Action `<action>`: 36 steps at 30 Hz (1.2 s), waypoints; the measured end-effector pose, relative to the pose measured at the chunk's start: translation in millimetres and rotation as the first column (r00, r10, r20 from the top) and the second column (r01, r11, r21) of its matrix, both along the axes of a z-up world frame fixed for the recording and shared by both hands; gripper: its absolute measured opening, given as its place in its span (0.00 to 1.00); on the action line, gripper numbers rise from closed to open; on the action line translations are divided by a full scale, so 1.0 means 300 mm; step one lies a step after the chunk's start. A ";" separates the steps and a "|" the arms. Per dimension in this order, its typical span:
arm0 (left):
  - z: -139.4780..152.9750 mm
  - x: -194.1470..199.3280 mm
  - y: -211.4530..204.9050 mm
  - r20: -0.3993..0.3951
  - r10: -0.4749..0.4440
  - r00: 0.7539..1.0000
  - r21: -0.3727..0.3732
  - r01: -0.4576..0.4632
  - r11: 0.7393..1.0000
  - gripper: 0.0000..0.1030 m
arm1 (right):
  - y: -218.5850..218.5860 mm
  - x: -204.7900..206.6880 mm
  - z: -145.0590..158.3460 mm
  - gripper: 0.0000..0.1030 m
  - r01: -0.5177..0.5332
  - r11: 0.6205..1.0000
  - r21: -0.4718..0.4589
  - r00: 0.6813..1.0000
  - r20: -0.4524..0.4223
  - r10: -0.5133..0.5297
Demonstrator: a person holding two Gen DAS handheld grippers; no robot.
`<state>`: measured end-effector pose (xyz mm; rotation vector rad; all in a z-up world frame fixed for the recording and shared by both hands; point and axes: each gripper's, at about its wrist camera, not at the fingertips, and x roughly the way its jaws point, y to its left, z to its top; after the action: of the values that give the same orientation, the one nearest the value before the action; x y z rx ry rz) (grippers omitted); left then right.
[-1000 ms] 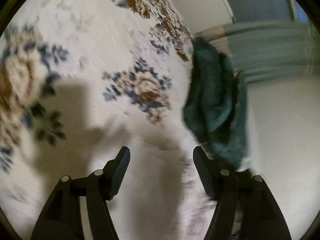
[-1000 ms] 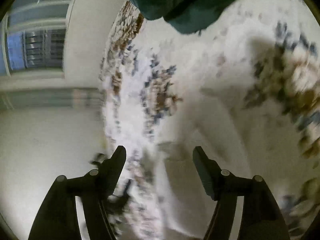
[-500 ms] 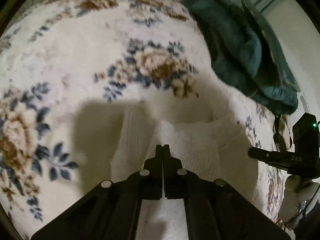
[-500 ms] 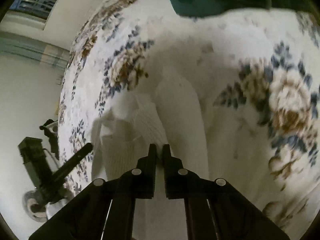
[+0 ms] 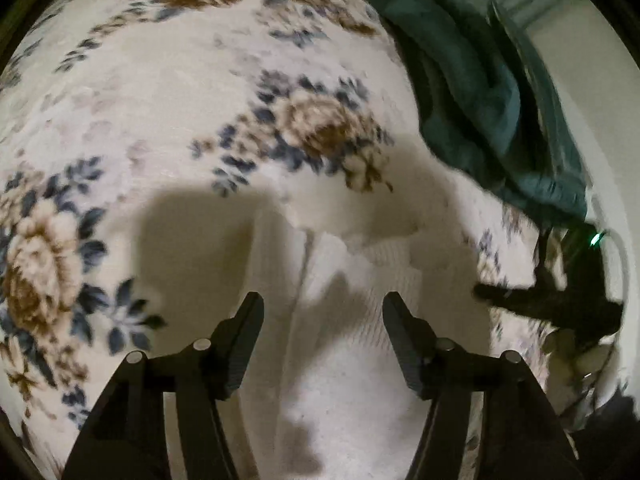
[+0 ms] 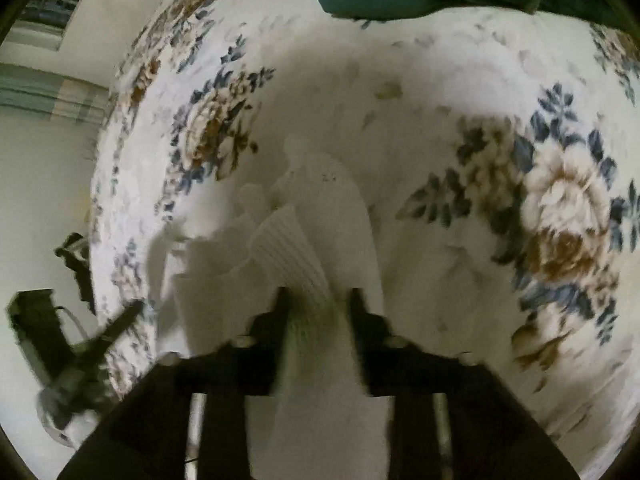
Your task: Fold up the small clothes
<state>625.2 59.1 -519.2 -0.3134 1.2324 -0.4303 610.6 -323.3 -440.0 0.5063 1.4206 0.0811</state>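
Blanket with blue and brown flowers covers the whole surface, and all other things lie on it. A green cloth is bunched at the far edge, well apart from both grippers. The white garment, ribbed and partly folded over itself, lies in the middle of the blanket, near the cameras. The left gripper hangs just above it, its jaws are opening and the fingers stand apart with nothing pressed between them. The right gripper points down on a ribbed fold; its jaws are also opening, and the fold rises between the fingers, but the blur hides if they touch it.
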 end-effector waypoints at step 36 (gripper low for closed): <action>-0.003 -0.263 0.119 -0.016 0.215 0.977 0.094 -0.212 0.973 0.45 | -0.047 -0.201 0.029 0.50 0.007 1.000 0.021 1.000 -0.030 -0.007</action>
<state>546.4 94.8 -520.1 -0.3699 1.2247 -0.1842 550.4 -337.6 -431.3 0.5316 1.4481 0.0831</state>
